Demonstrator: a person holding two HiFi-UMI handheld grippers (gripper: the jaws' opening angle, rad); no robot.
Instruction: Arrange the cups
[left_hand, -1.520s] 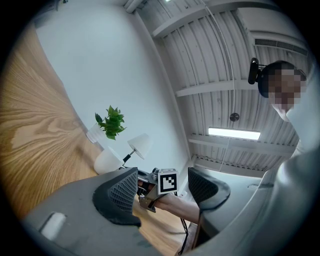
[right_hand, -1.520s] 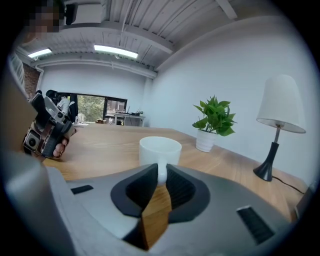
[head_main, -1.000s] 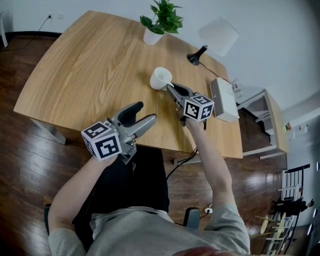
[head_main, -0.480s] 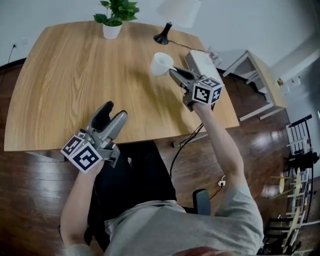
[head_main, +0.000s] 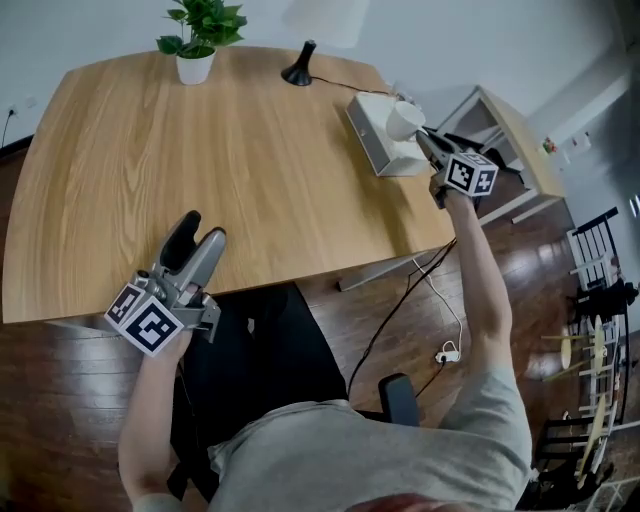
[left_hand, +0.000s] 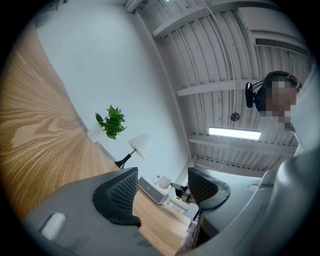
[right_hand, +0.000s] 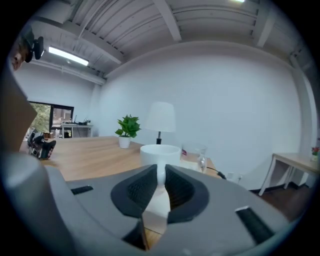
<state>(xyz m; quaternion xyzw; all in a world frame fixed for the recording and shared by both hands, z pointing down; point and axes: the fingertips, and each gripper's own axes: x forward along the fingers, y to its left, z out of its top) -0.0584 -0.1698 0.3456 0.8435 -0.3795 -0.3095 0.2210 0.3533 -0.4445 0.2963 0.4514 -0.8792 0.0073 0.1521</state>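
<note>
A white cup (head_main: 403, 120) hangs in the air over the white box (head_main: 372, 142) at the table's right edge. My right gripper (head_main: 420, 136) is shut on its handle. In the right gripper view the cup (right_hand: 160, 154) stands upright just past the closed jaws of that gripper (right_hand: 159, 187). My left gripper (head_main: 198, 232) is open and empty near the table's front edge, far from the cup. In the left gripper view, that gripper (left_hand: 162, 187) points slightly upward, and the cup (left_hand: 164, 181) shows small between its jaws, far off.
A potted plant (head_main: 200, 35) and a black-footed lamp (head_main: 300, 70) stand at the back of the wooden table (head_main: 200, 150). A clear glass (right_hand: 201, 159) stands beyond the cup. A small side table (head_main: 510, 140) is on the right, over dark wood floor.
My right gripper has carried the white cup from the table's middle to the right and upward, to above the white box. The left gripper has stayed put.
</note>
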